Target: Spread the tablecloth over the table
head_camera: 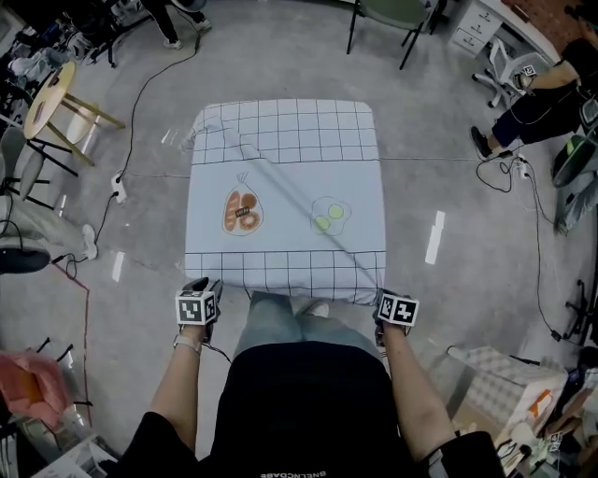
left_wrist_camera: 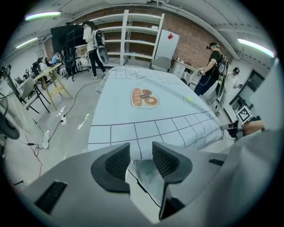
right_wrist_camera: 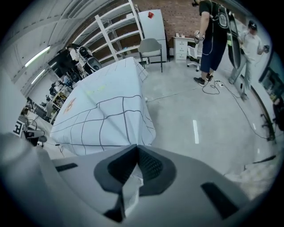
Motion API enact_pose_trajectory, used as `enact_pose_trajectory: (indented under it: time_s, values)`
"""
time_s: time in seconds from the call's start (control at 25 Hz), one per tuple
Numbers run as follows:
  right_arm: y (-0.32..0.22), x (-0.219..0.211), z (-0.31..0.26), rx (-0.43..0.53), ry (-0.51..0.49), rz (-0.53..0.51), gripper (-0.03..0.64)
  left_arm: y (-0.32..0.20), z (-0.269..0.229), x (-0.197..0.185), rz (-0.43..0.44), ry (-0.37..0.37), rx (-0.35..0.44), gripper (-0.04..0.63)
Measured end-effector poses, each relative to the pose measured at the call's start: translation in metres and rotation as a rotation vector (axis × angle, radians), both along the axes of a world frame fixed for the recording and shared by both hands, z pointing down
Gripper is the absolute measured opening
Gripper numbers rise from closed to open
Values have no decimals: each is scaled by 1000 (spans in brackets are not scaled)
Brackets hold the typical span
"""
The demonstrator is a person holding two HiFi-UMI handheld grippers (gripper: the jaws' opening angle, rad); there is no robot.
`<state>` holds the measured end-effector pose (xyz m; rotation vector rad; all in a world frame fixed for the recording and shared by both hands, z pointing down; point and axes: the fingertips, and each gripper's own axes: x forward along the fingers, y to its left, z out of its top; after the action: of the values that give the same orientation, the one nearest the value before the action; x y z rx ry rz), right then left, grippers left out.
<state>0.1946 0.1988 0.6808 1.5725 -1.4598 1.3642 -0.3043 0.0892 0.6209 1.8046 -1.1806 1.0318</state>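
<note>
A light blue tablecloth point(head_camera: 285, 187) with a black grid border, a bread print point(head_camera: 243, 212) and a green print point(head_camera: 329, 217) lies over the square table, with a diagonal crease across it. My left gripper point(head_camera: 201, 285) hangs at its near left corner. In the left gripper view this gripper point(left_wrist_camera: 141, 157) stands open, and a fold of the cloth point(left_wrist_camera: 148, 177) lies loose low between the jaws. My right gripper point(head_camera: 381, 297) is at the near right corner. The right gripper view shows that gripper point(right_wrist_camera: 136, 153) shut on a bunched cloth corner point(right_wrist_camera: 129, 190), with the draped side point(right_wrist_camera: 106, 119) beyond.
A wooden stool point(head_camera: 51, 98) and floor cables point(head_camera: 126, 177) are at the left. A chair point(head_camera: 392, 14) stands beyond the table. A seated person point(head_camera: 537, 103) is at the far right, and a cardboard box point(head_camera: 509, 383) at the near right. My legs point(head_camera: 280, 322) touch the near edge.
</note>
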Motion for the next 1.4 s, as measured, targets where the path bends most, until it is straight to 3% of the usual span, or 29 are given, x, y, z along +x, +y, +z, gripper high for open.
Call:
enact_pose_trajectory:
  time_s: [0.12,0.28,0.48,0.64,0.8,0.96,1.12,1.24,1.4]
  values:
    - [11,0,-5,-25,1,32,21,-4,0,-9,31,-9,-15,164]
    - [5,11,-21,13,95,70,65,-31,6,-24,54,-12,-10,166]
    - [-37,12,-14,49,128,103,84,-106,38,-37,29,-31,65,233]
    - [-89,-10,-26,61,113,94,84,-169,45,-55,-2,-48,57,245]
    - [-143,-43,-38,92,121,30,84,-202,64,-68,-45,3,11,245]
    - [-192,-71,-52,131,102,-7,84,-202,76,-65,-52,82,-34,242]
    - [-236,-99,-59,152,87,-63,84,-193,81,-59,-81,191,-71,166]
    - [-274,-125,-58,167,85,-102,84,-188,80,-70,-45,186,-90,79]
    - [-331,-154,-61,192,107,-198,84,-180,74,-79,30,164,-76,28]
